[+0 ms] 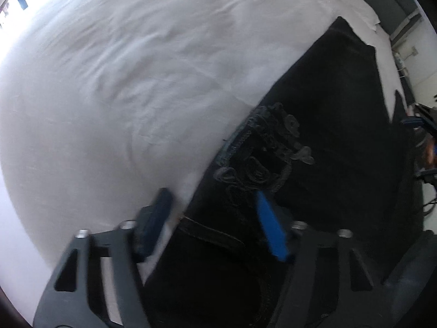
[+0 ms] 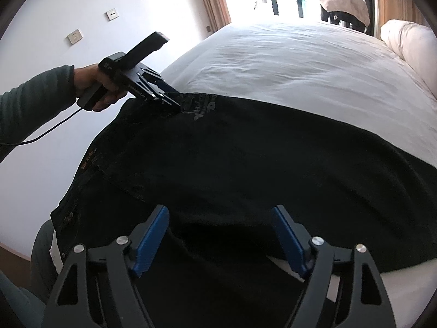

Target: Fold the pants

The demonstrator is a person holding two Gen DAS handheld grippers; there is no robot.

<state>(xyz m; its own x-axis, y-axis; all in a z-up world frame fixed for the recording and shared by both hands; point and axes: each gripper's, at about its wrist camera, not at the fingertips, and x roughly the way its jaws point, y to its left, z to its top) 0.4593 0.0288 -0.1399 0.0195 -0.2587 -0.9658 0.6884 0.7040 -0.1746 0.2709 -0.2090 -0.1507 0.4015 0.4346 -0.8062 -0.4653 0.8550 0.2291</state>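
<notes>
Pants (image 2: 245, 164) on bed (image 2: 286, 63), far leg cut off; L claw (image 1: 213, 218) & R claw (image 2: 220, 235) both spread.

Left tool (image 1: 211, 213): fingers spread wide, tilted downward, motion-blurred.
Right tool (image 2: 220, 235): fingers parted wide, nothing between them.
Left hand (image 2: 94, 87): gripping its tool's handle, sleeve to wrist.

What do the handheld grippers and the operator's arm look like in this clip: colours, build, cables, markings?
Both the left gripper and right gripper have black cut-out frames, silver bolts and ribbed blue finger pads. In the right wrist view, the left gripper shows a pistol handle, white lettering too small to read, and a thin black cable. The sleeve is dark grey-green.
</notes>
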